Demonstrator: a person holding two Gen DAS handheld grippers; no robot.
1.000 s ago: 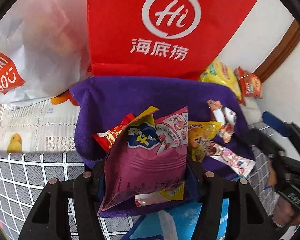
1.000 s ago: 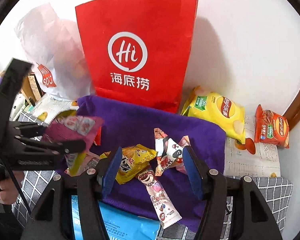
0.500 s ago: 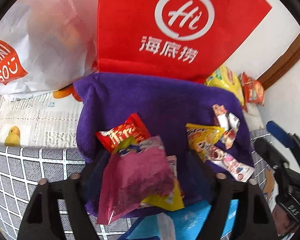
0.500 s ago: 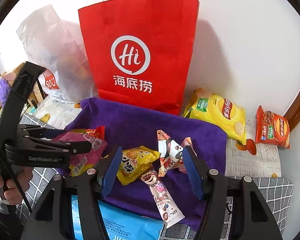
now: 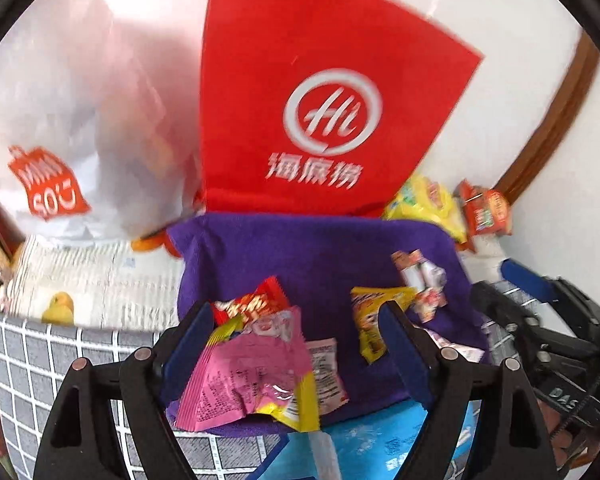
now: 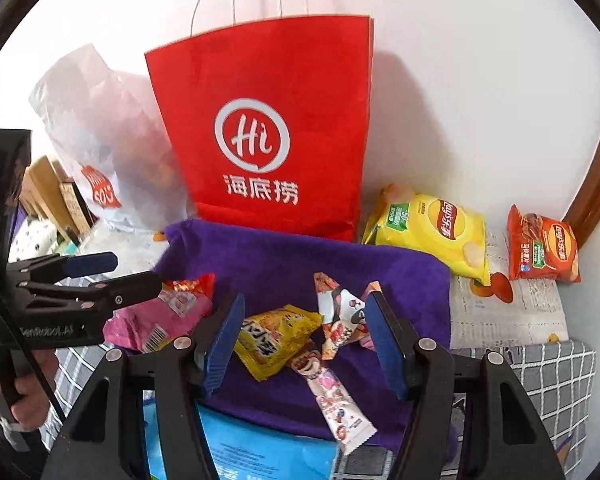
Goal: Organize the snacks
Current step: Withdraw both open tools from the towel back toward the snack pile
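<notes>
Our left gripper (image 5: 296, 340) stands open over the pink packet (image 5: 252, 372), which lies loose on the purple cloth (image 5: 300, 256), overlapping a red packet (image 5: 252, 304). Our right gripper (image 6: 304, 344) is open too, straddling the yellow packet (image 6: 276, 336). Judgement: close squarely on that packet's middle, low, and avoid catching the cloth or the neighbouring panda wrapper (image 6: 340, 316).

white wall (image 6: 460, 80), brown wooden trim (image 6: 592, 196)
</notes>
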